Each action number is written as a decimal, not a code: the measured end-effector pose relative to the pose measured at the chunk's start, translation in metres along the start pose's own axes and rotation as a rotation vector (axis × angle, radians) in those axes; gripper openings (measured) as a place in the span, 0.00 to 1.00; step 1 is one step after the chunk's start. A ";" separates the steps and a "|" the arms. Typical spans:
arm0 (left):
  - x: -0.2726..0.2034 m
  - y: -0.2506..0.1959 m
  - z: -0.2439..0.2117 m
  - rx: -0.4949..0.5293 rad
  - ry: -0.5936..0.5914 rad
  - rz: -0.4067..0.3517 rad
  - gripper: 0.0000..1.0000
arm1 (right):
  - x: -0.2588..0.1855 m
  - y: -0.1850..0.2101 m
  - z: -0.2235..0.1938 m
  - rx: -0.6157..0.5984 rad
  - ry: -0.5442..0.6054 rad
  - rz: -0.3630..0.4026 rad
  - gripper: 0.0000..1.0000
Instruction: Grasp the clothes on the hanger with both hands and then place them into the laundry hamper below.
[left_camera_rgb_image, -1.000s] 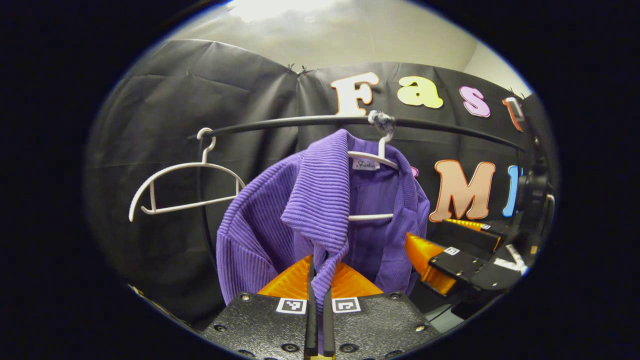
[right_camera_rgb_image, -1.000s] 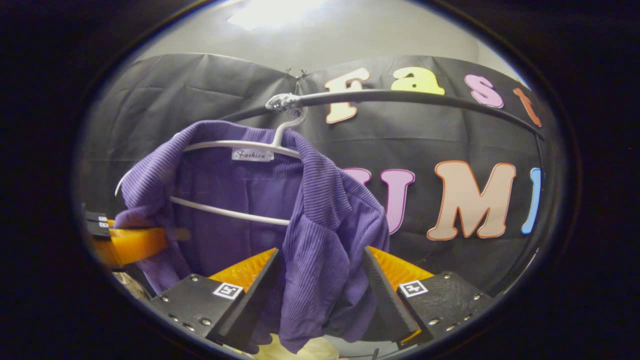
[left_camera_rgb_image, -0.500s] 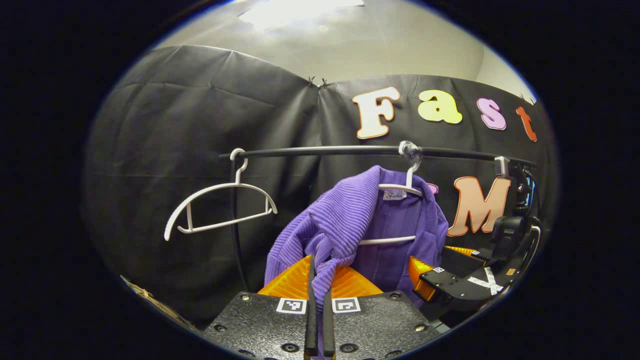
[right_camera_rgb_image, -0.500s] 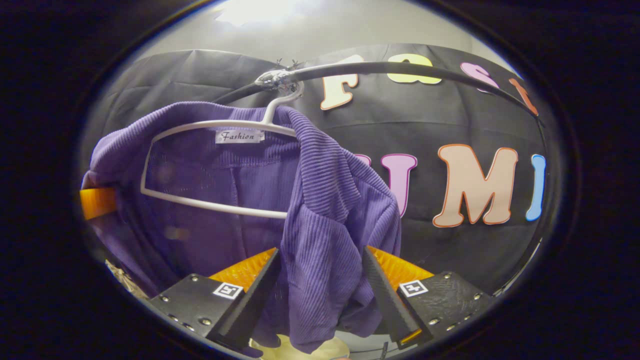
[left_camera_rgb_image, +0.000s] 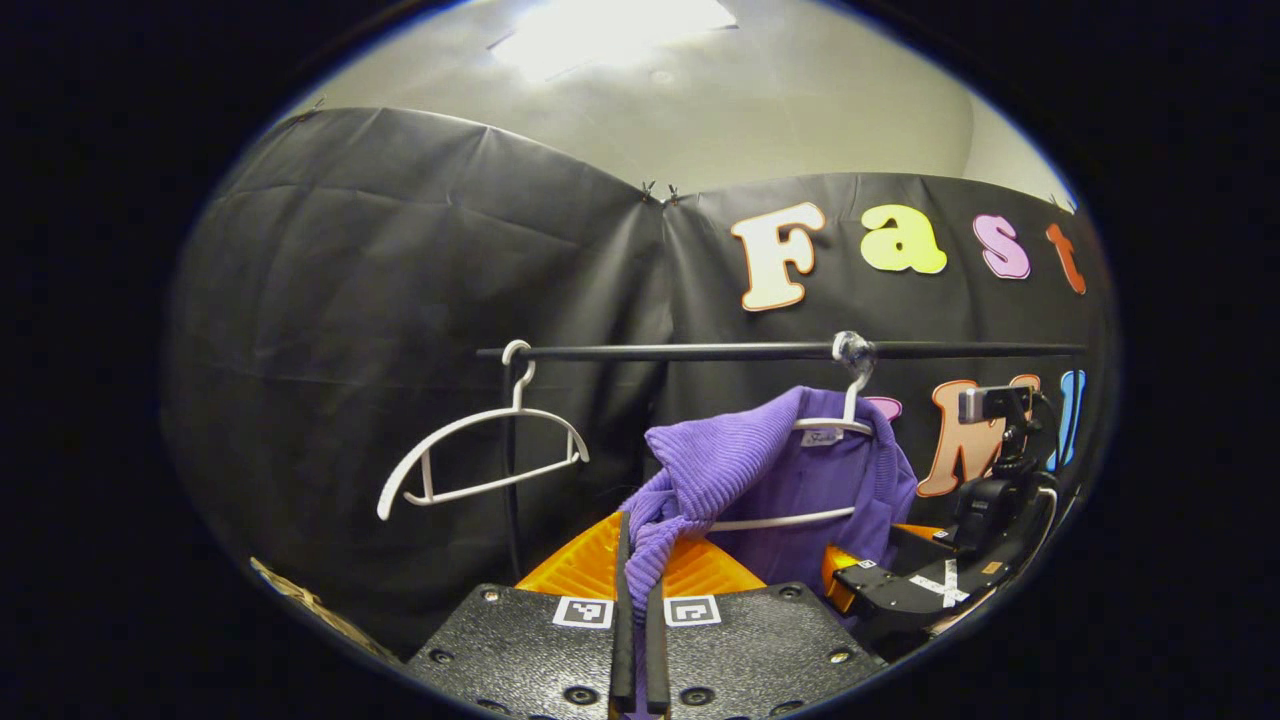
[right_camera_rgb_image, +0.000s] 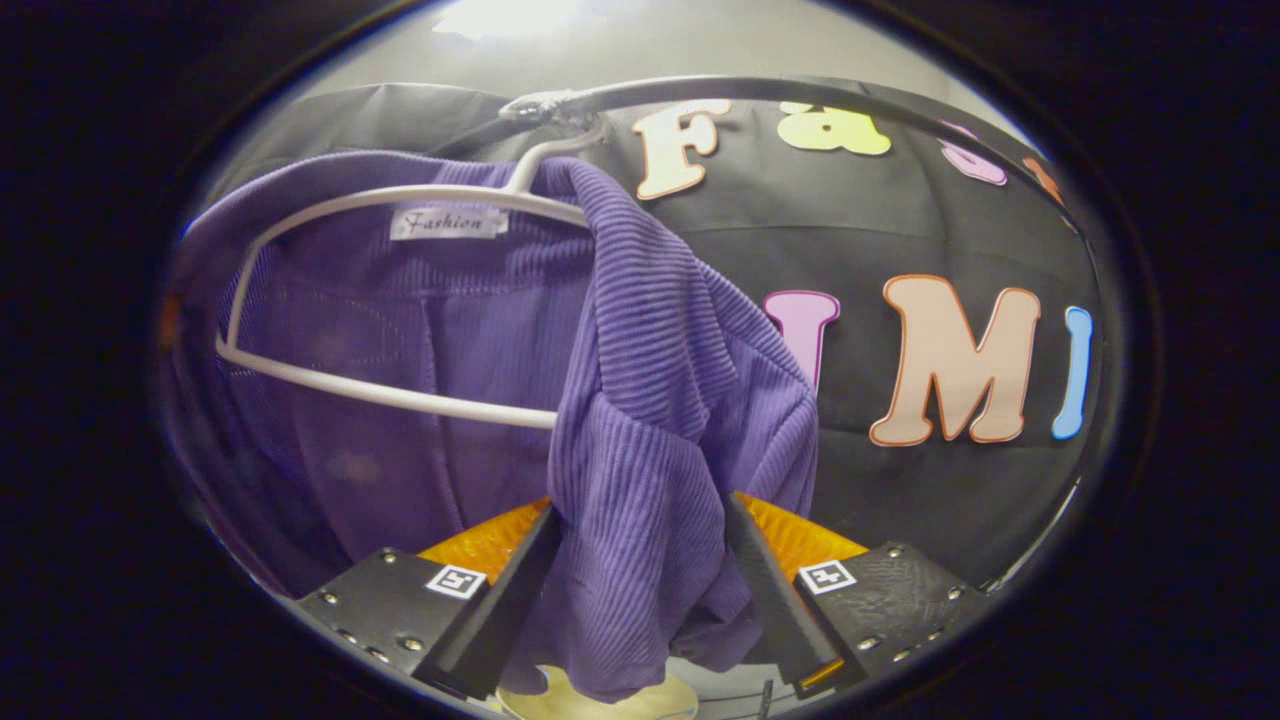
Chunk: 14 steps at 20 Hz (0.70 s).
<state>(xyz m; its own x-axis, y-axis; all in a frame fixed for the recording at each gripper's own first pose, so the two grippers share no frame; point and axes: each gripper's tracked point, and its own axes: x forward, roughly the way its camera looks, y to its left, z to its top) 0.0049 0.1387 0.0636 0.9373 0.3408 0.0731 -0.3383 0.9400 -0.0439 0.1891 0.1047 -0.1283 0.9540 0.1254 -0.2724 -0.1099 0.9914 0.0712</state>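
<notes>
Up on the rail (left_camera_rgb_image: 700, 351), the purple top (left_camera_rgb_image: 770, 470) hangs on its white hanger (left_camera_rgb_image: 845, 425), one shoulder already dragged off. Left tool (left_camera_rgb_image: 636, 600) is pinched narrow on a bunched fold of that shoulder. Right tool (right_camera_rgb_image: 640, 590) sits wide, fabric hanging between its 2 fingers, not clamped yet as far as I can tell. I'd close the right one first, then pull both outward and down together so the hanger doesn't snag. Both tools point up at the rail from below. Spare hanger (left_camera_rgb_image: 480, 450) hangs near the rail's left end.
</notes>
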 end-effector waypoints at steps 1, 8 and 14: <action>0.000 0.002 0.001 0.003 -0.002 0.007 0.07 | 0.001 -0.003 -0.004 0.003 0.010 -0.011 0.85; 0.012 0.022 0.012 0.002 -0.037 0.053 0.04 | -0.005 -0.023 -0.002 -0.025 0.024 -0.057 0.18; 0.021 0.034 0.014 0.010 -0.049 0.082 0.02 | -0.017 -0.054 0.010 -0.049 -0.025 -0.136 0.14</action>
<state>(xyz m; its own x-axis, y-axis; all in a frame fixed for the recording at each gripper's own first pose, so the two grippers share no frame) 0.0124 0.1778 0.0777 0.9015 0.4163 0.1184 -0.4144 0.9092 -0.0416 0.1816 0.0491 -0.1179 0.9676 -0.0108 -0.2524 0.0082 0.9999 -0.0115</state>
